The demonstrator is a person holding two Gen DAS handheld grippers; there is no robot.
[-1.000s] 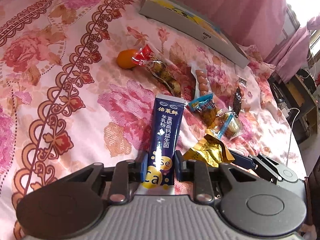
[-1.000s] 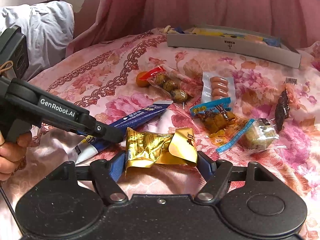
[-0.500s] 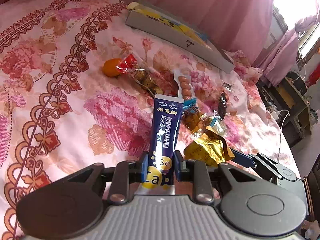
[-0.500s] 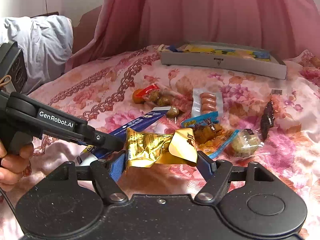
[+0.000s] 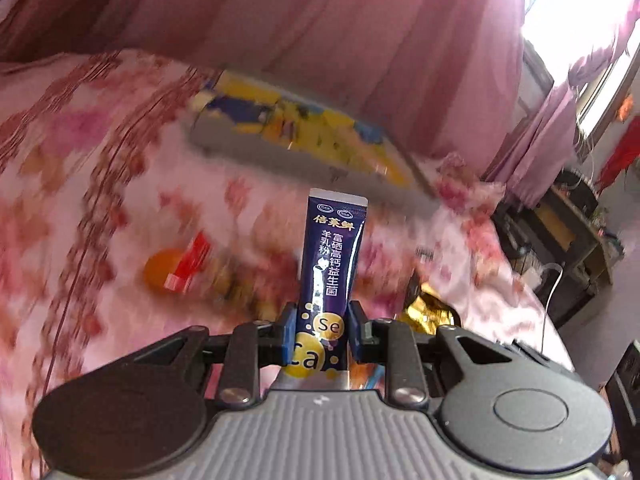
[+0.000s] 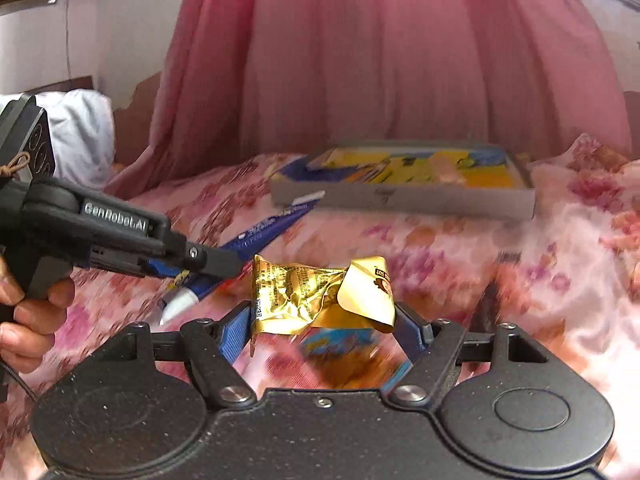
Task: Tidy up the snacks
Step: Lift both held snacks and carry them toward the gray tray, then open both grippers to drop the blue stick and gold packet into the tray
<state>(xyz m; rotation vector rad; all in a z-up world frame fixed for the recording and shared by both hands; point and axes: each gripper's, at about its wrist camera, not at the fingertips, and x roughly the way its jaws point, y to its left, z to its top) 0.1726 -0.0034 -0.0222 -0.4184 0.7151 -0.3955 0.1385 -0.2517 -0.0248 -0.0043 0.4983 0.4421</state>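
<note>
Snacks [image 5: 176,272] litter bedspread [image 5: 80,160] before grey box [image 6: 400,200].

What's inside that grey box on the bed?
The grey box lies open on the bed. Yellow and blue packets fill the top of it. They are blurry, so I cannot tell what they are, and anything lying under them is hidden.

We see the bedspread [image 5: 100,184] smeared by motion blur, and the packets beside the orange fruit [image 5: 160,272] cannot be told apart. Under the gold packet [image 6: 320,300], a blurred blue-and-yellow wrapper [image 6: 340,344] stays unreadable. The tray's [image 6: 400,200] contents are indistinct.
</note>
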